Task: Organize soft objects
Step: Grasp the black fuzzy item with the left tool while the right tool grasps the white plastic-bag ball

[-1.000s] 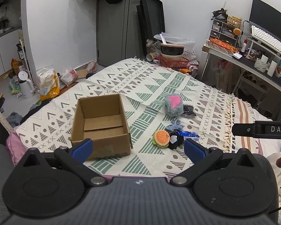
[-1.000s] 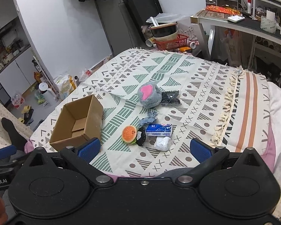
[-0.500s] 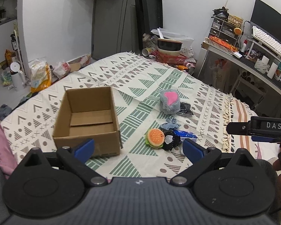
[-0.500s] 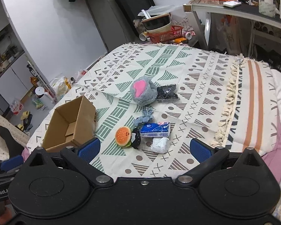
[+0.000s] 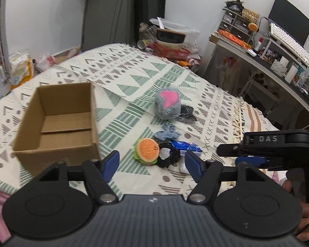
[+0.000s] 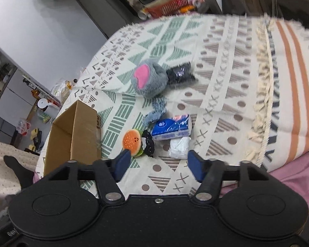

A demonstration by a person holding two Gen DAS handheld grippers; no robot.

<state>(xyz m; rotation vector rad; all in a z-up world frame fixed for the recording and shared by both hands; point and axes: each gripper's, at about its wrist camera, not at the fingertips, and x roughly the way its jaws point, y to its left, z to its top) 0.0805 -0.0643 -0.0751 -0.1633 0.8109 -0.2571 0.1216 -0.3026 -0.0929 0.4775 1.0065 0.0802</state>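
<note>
Here the burger plush [image 6: 132, 142] lies just beyond the open right claw [image 6: 158, 162].

Your left gripper [image 5: 152, 162] points forward with its blue-padded fingers [image 5: 111, 162] spread wide, nothing between them; your right gripper [image 6: 158, 162] is likewise spread and empty, tilted downward; seen from the left wrist, it sits to the right, your hand [image 5: 307, 212] wrapped around its handle.
</note>
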